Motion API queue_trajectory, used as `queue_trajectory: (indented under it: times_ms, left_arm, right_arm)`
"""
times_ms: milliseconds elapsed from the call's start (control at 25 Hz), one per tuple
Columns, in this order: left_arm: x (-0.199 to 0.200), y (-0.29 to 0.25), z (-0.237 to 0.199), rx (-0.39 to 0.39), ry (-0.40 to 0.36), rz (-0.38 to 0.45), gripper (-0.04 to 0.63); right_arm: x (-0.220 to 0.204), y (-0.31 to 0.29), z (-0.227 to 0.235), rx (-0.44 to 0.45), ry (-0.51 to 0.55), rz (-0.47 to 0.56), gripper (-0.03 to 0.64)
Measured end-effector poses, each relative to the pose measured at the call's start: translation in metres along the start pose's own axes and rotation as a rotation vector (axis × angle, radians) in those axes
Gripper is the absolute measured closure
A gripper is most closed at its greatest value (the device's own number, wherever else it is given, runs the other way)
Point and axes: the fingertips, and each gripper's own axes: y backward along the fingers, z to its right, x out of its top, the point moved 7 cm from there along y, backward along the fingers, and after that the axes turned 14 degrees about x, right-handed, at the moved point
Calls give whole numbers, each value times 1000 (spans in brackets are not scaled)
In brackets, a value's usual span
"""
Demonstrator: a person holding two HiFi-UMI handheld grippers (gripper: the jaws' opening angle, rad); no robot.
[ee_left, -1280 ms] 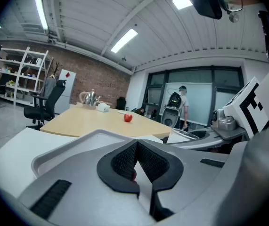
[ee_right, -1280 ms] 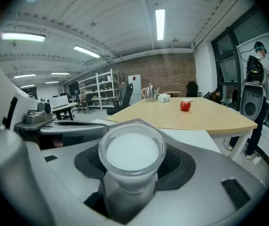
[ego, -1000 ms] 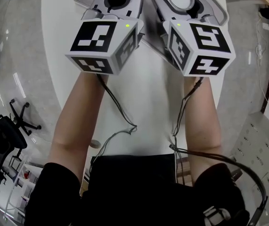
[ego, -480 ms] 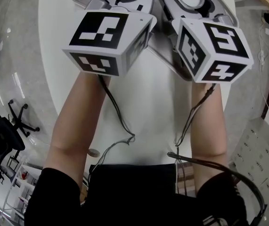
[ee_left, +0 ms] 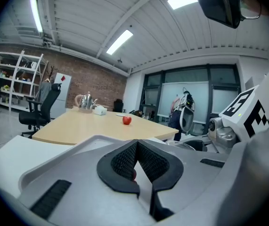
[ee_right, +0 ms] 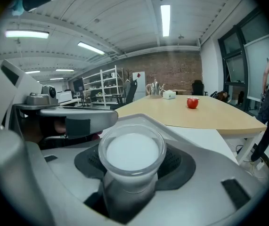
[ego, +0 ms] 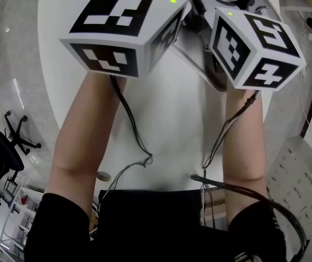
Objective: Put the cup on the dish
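The right gripper (ee_right: 132,163) pinches a translucent cup (ee_right: 132,150) between its jaws, the cup's round rim turned towards the camera. Just to its left, the left gripper (ee_left: 136,160) has its jaws pressed together on nothing. A white table (ego: 166,119) lies below both. Farther ahead, a red apple (ee_right: 192,102) sits on a wooden table (ee_right: 209,114).

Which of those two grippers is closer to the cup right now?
Right. The right gripper is shut on the cup, which stands between its jaws. The left gripper is alongside, on the person's left, with its jaws together and nothing of the cup between them.
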Motion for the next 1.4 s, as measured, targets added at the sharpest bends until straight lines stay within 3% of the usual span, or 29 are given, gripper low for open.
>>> queue_trajectory:
  times_ms: [360, 960, 1400]
  left_arm:
    - [4, 1, 5, -26, 7, 14, 597]
    - [13, 13, -2, 2, 1, 8, 597]
    - [90, 71, 1, 18, -37, 84, 597]
  right_arm:
    - [-2, -1, -3, -15, 34, -21, 365]
    - [18, 9, -14, -18, 80, 17, 364]
    - [93, 65, -54, -35, 147, 140, 367]
